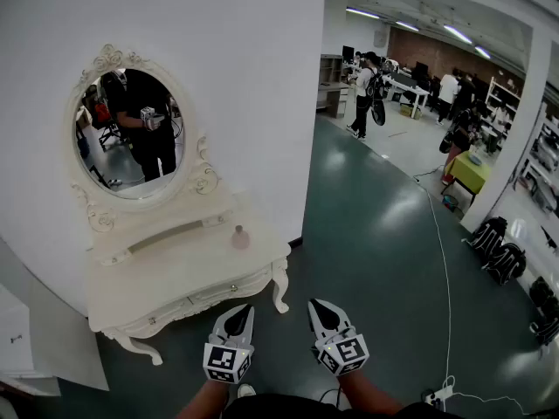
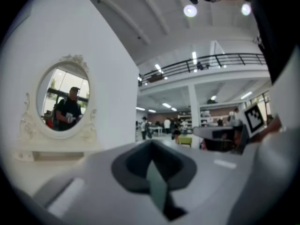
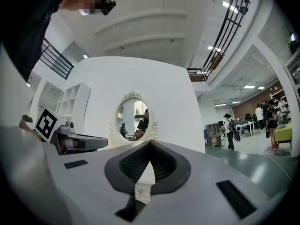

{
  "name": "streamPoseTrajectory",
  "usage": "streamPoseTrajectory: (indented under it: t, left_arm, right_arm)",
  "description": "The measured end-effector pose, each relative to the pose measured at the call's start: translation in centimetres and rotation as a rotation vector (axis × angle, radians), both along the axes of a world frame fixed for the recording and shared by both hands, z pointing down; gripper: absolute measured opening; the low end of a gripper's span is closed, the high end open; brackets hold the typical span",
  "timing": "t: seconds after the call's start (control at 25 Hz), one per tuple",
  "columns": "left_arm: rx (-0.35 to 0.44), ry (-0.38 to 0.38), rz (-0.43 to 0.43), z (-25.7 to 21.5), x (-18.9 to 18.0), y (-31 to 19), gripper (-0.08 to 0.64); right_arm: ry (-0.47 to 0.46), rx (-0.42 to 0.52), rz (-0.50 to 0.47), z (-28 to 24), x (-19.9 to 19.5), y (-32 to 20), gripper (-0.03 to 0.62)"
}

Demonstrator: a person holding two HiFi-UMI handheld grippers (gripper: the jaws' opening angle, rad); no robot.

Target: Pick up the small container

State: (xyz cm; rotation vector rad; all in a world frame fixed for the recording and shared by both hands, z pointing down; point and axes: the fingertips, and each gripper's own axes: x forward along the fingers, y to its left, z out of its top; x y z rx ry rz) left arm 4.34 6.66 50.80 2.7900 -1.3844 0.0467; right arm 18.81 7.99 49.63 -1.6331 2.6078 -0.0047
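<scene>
The small container, a pale pink bottle with a narrow top, stands near the right front corner of the white vanity table. Both grippers hang over the floor in front of that table, well short of the container. My left gripper has its jaws together and nothing between them; in its own view the left gripper points past the oval mirror. My right gripper is shut and empty too. The right gripper faces the mirror, and its jaws hide the container.
The vanity stands against a white wall. A white cabinet is at the left. A cable runs across the green floor to a power strip. Dark bags lie at the right. Several people stand far back.
</scene>
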Motion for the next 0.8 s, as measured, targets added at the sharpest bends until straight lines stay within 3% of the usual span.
streamPoseTrajectory:
  t: [0.52,0.8]
  left_arm:
    - [-0.013,0.014,0.016,0.7,-1.4,0.4,0.008]
    - [-0.028,0.012,0.012,1.2,-2.6,-0.1,0.006]
  right_arm:
    - [0.032,-0.012,-0.023,0.8,-3.2,-0.4,0.006]
    - [-0.013,0.002,-0.056,0.5,-5.7,-0.8,0.006]
